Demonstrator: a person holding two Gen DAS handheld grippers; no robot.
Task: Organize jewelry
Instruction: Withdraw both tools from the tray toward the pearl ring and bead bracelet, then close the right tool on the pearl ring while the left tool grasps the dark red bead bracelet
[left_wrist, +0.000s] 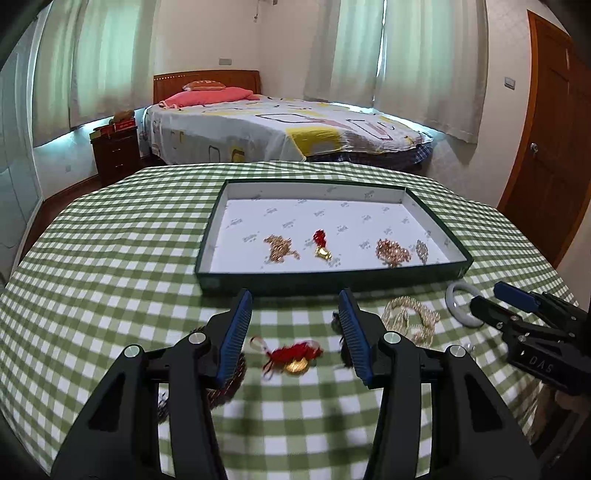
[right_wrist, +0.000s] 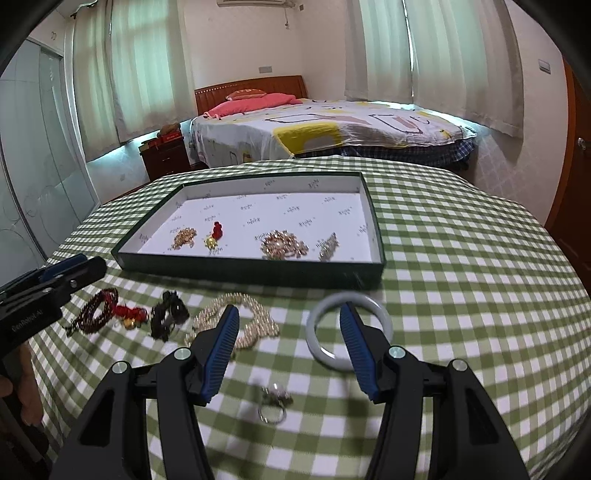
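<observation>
Behind everything, in the upper half of both views, stands a bed (left_wrist: 288, 125) with a patterned sheet, curtains to either side. Below it my bench (left_wrist: 110, 236) fills the lower frame under a green checked cloth. At mid-frame on it lies a shallow dark-edged tray (left_wrist: 332, 275) with a white floor; along its near side sit four small pieces, two gold chains (left_wrist: 280, 248), a red-and-gold charm (left_wrist: 321, 245) and a rosy chain heap (left_wrist: 392, 252).

Nearer me, loose on the cloth, are a pearl strand (right_wrist: 255, 325), a pale bangle (right_wrist: 321, 332), dark red beads (right_wrist: 96, 312), a black piece (right_wrist: 168, 317), a red knot with a gold coin (left_wrist: 295, 356) and a small silver ring (right_wrist: 274, 402).

My left claw (left_wrist: 295, 328) stands apart, empty, with the red knot lying on the cloth between its fingers. My right claw (right_wrist: 288, 347) also stands apart and holds nothing; the ring lies low at centre between its fingers, and its right finger crosses in front of the bangle.
</observation>
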